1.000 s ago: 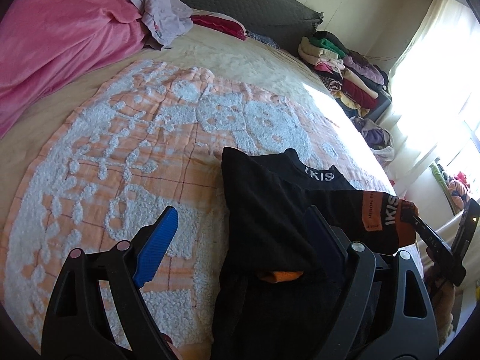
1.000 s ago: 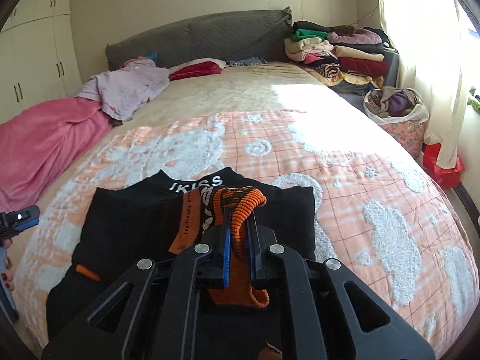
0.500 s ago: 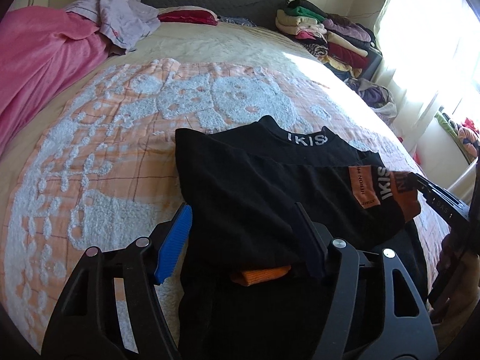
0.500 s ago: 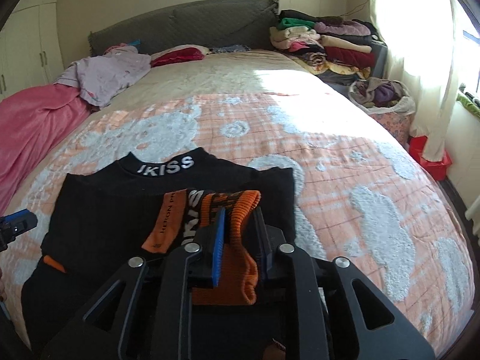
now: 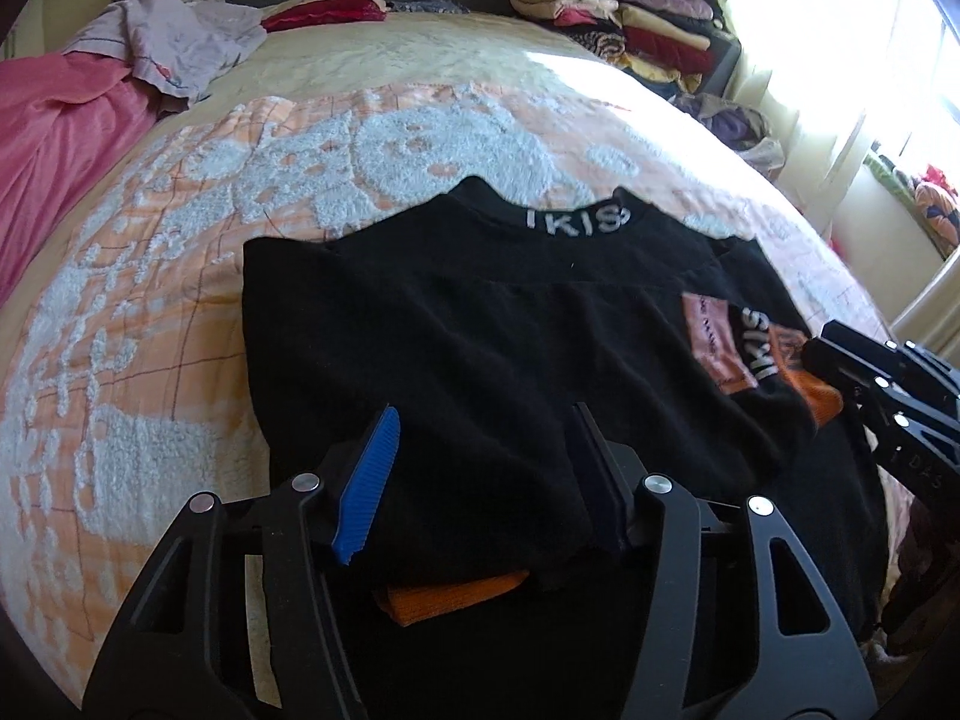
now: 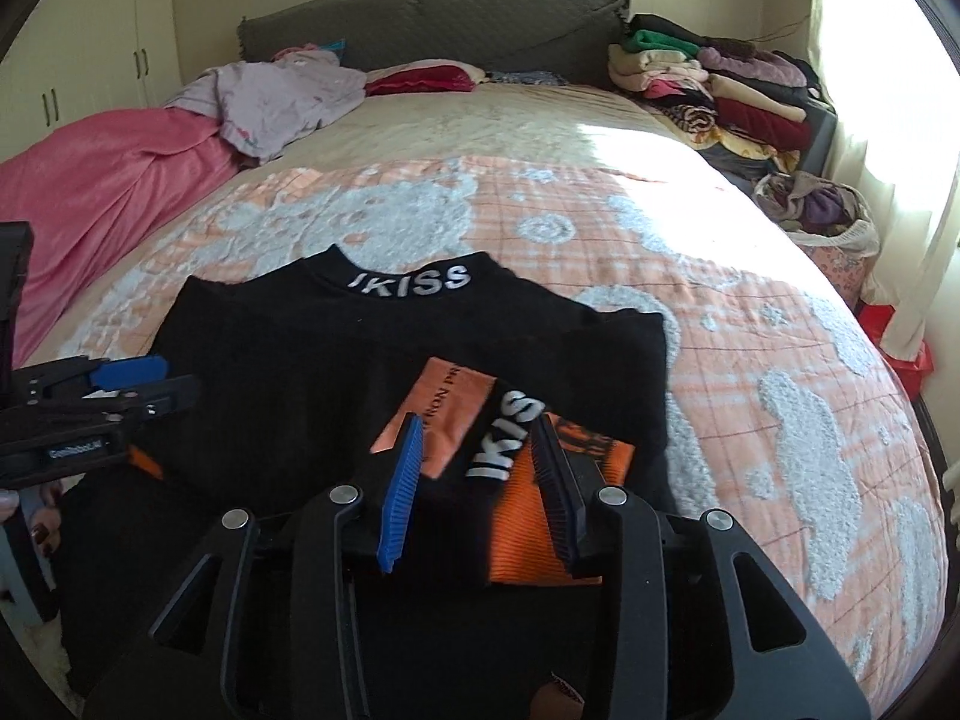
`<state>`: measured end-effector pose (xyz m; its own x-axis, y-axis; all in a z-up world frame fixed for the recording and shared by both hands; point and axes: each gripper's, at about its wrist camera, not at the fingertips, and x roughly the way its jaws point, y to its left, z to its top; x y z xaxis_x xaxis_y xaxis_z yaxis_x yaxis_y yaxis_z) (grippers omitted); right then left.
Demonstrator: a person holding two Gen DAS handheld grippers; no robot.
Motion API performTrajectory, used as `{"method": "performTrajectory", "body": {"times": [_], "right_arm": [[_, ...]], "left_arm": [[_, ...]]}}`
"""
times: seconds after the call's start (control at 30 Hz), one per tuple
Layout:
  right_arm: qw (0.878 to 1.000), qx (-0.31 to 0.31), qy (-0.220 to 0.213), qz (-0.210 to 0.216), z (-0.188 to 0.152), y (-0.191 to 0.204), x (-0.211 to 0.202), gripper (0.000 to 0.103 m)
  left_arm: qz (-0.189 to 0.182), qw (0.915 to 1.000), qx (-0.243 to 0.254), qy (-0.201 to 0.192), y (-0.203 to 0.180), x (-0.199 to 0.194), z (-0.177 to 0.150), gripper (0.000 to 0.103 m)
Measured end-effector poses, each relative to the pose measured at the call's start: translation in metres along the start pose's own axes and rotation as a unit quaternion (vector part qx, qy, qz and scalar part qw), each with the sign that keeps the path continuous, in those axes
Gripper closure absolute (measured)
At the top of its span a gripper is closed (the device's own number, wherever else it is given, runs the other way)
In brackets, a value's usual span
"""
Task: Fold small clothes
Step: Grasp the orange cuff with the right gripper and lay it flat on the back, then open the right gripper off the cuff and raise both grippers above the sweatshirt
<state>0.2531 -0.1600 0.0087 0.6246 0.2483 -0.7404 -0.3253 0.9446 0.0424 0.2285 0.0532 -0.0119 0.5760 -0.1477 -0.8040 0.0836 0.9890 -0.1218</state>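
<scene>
Garment: the small black knit top with a white "IKISS" collar and orange cuffs [image 6: 336, 372] lies flat at the near edge of the bed, on the peach and white tufted bedspread [image 5: 150, 312], collar pointing to the headboard.
Landmark: every place below is given from that white-lettered collar.
Left sleeve: folded in across the body, below and left of the collar; its orange ribbed cuff [image 5: 456, 591] peeks out from under the black fold.
Left gripper [image 5: 486, 474]: a second ago it stood to the left of the top over bare bedspread; now it hovers over the folded left side, below the collar. Its jaws are closing, about half apart, black cloth beneath them but not pinched as far as I can tell.
Right sleeve: a second ago its orange cuff [image 6: 540, 510] was lifted in shut jaws; now it lies across the body, below and right of the collar, beside the orange patch.
Right gripper [image 6: 480, 480]: jaws opening, roughly a third apart, straddling the cuff without pressing it; the sleeve looks released.
Meaning: both sleeves appear folded in, so the next likely step is doubling the body from hem toward collar.
Risk: the thick knit may spring open.
</scene>
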Motion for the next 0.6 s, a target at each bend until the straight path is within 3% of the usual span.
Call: {"method": "performTrajectory", "body": {"times": [0.1, 0.23, 0.33, 0.43, 0.6], "right_arm": [[1.000, -0.006, 0.012, 0.019, 0.000, 0.015, 0.010, 0.063], [0.999, -0.018, 0.035, 0.032, -0.002, 0.026, 0.027, 0.058], [0.997, -0.022, 0.079, -0.013, -0.011, 0.017, 0.047, 0.056], [0.997, 0.011, 0.076, 0.011, -0.020, 0.002, 0.049, 0.058], [0.998, 0.004, 0.070, 0.000, -0.022, 0.007, 0.049, 0.057]], "left_arm": [[0.014, 0.9994, 0.012, 0.030, 0.002, 0.012, -0.009, 0.053], [0.007, 0.9994, 0.010, 0.031, 0.007, 0.012, -0.014, 0.053], [0.004, 0.9995, 0.007, 0.031, 0.007, 0.011, -0.014, 0.053], [0.004, 0.9995, 0.009, 0.031, 0.005, 0.011, -0.015, 0.053], [0.001, 0.9995, 0.005, 0.031, 0.007, 0.011, -0.014, 0.053]]}}
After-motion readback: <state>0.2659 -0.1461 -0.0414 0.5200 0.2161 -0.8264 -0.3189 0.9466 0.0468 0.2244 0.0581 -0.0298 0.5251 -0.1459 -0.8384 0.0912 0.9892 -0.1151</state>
